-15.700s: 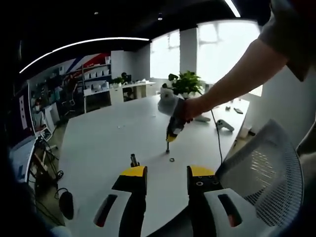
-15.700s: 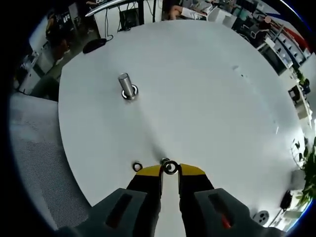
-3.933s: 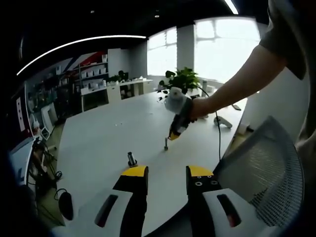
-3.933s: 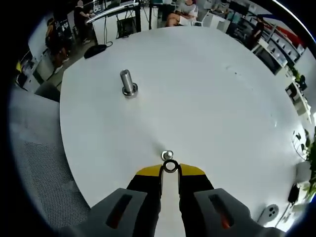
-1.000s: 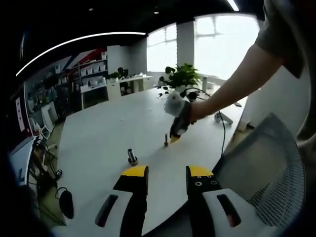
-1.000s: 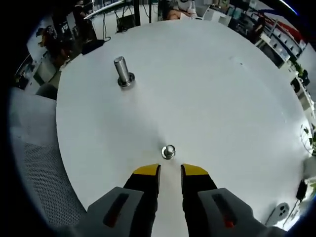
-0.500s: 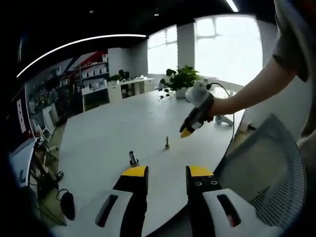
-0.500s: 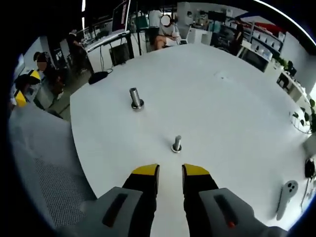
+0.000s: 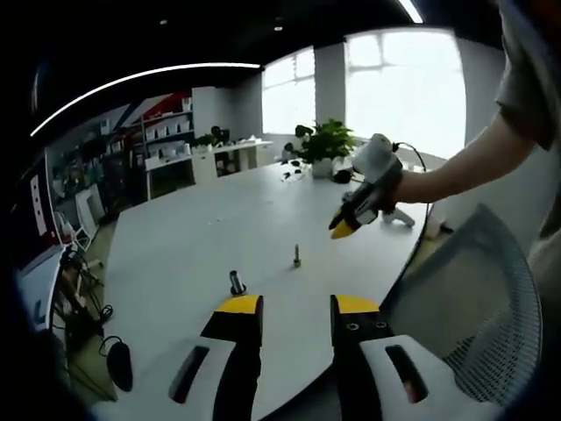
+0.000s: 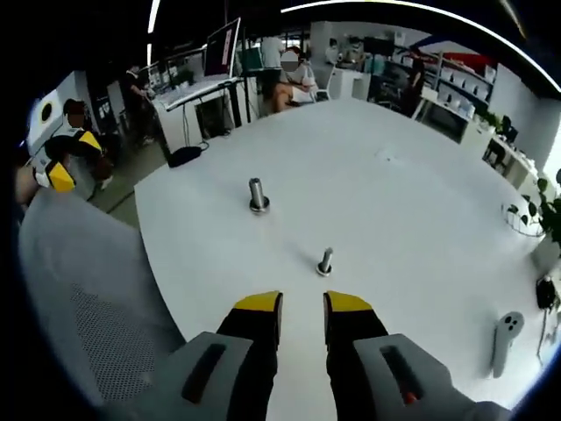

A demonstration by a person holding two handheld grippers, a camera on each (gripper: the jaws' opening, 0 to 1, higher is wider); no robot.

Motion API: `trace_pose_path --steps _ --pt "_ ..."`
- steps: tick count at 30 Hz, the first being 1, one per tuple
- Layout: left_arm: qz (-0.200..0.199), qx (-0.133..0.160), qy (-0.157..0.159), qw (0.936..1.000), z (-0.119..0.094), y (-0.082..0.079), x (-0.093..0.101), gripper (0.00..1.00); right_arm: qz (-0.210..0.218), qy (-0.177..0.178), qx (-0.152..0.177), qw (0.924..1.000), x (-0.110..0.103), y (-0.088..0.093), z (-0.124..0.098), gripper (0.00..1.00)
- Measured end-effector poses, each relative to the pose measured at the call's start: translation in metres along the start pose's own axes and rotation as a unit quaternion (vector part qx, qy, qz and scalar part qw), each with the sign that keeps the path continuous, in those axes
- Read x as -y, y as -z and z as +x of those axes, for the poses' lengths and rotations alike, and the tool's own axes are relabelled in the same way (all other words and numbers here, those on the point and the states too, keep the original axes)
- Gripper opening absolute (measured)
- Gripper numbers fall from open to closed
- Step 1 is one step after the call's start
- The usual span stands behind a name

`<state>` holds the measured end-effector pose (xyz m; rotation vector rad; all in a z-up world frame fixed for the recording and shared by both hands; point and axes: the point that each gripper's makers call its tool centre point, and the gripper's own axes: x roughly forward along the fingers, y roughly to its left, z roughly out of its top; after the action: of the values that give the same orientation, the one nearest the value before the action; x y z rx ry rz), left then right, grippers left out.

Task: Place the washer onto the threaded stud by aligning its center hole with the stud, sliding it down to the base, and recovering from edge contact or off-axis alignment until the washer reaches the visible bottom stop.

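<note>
A thin threaded stud [image 10: 325, 260] stands upright on the round white table [image 10: 421, 219], with a washer [image 10: 323, 270] lying around its base. My right gripper [image 10: 301, 307] hovers open above and short of the stud, nothing between its yellow-tipped jaws. In the left gripper view the same stud [image 9: 297, 255] shows small at mid-table, with the right gripper [image 9: 344, 228] in the air to its right, held by a person's hand [image 9: 399, 186]. My left gripper [image 9: 296, 307] is open near the table's edge.
A thicker metal stud [image 10: 257, 195] stands left of the thin one, also visible as the thicker stud [image 9: 237, 282]. A grey controller [image 10: 502, 338] lies at the table's right. A mesh chair [image 10: 79, 289] stands close by; the chair [image 9: 473, 307] and a potted plant [image 9: 326, 140] border the table.
My right gripper has let go of the washer, now on the thin stud, and has drawn back and up, away from it. The left gripper has stayed put.
</note>
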<state>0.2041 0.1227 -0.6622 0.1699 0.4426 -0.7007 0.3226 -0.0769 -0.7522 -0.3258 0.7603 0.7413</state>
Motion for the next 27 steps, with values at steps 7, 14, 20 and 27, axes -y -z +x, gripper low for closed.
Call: trace_pose_path --steps 7,14,20,27 --pt "0.001 0.003 0.005 1.0000 0.000 -0.001 0.003 0.29 0.019 0.015 0.060 0.9979 -0.012 -0.023 -0.028 0.21" --pt "-0.001 0.007 0.002 1.0000 -0.001 -0.003 0.002 0.29 0.033 0.013 0.074 0.9966 -0.024 -0.024 -0.042 0.22" --pt "-0.003 0.010 -0.001 0.9999 -0.002 -0.004 0.000 0.29 0.064 0.019 0.093 0.9935 -0.026 -0.022 -0.057 0.23" --pt "-0.003 0.013 -0.001 0.9999 -0.002 -0.005 0.000 0.29 0.082 0.028 0.104 0.9908 -0.033 -0.015 -0.076 0.26"
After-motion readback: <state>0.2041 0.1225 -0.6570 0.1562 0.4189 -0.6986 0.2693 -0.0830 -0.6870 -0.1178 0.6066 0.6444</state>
